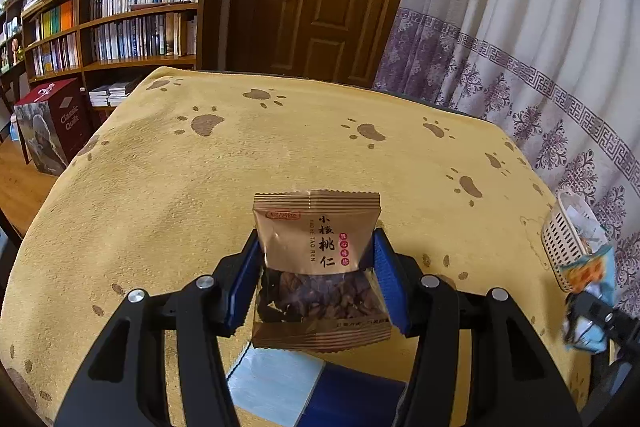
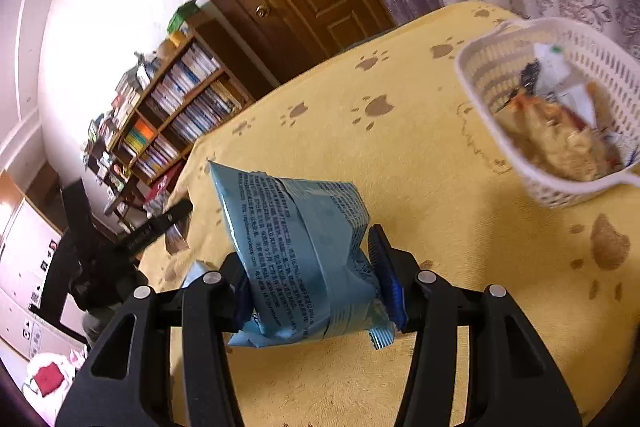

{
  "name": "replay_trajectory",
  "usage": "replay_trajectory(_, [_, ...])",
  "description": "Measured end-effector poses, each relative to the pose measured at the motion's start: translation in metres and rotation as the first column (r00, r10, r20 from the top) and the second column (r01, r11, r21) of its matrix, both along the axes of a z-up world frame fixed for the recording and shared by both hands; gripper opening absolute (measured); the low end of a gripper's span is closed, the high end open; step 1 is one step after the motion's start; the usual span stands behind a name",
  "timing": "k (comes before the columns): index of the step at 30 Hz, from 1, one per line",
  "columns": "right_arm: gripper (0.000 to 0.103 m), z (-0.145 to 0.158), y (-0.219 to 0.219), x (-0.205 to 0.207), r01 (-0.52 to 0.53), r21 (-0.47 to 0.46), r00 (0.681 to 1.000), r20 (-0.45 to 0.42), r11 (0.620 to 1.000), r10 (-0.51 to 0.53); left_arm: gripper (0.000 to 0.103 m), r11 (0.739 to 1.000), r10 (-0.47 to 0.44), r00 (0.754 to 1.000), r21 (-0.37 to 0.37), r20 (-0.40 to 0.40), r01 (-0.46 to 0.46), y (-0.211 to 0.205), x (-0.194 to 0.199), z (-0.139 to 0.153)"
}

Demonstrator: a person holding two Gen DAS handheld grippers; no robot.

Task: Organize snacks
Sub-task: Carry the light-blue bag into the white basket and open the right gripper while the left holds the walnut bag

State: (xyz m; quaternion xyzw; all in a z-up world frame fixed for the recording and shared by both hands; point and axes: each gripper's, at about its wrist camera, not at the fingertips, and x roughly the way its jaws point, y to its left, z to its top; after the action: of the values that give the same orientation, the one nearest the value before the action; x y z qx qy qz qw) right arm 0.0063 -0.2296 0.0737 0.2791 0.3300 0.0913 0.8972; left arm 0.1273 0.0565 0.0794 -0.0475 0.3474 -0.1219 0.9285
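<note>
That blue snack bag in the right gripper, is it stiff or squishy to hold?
Probably squishy: the blue bag creases and bulges where the right gripper pinches it. It looks light, mostly air. Its glossy film may be somewhat slippery.

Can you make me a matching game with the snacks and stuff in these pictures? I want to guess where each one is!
Things:
1. brown walnut packet
2. blue snack bag
3. white basket
4. red box

Places:
A. on the floor beside the bookshelf
B. pinched in the right gripper
C. on the yellow paw-print cloth, with snacks inside
D. pinched in the left gripper

Right pairs: 1-D, 2-B, 3-C, 4-A
</note>
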Motion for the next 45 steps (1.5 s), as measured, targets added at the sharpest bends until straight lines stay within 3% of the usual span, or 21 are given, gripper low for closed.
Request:
replay_trajectory(12, [0.052,0.044,-0.071,-0.033,0.216,-0.04,0.972,0.102,0.976,-0.211,0.054,1.0,-0.017,1.0,0.01,0.004,0.017,-0.008,-0.003,-0.001])
replay_trajectory(22, [0.052,0.043,-0.138,-0.024,0.388,-0.093,0.921,0.077,0.917,-0.382,0.054,0.999,-0.032,0.999,0.02,0.012,0.032,-0.014,-0.006,-0.001])
replay_trajectory(33, [0.052,0.019,-0.169,0.011,0.437,-0.13,0.898,0.009,0.89,-0.44,0.055,0.999,-0.036,0.999,0.028,0.009,0.036,-0.016,-0.006,-0.004])
replay_trajectory(45, [0.052,0.005,-0.171,0.022,0.441,-0.155,0.893,-0.024,0.884,-0.449,0.055,0.999,-0.039,0.999,0.034,0.004,0.038,-0.017,-0.005,-0.008])
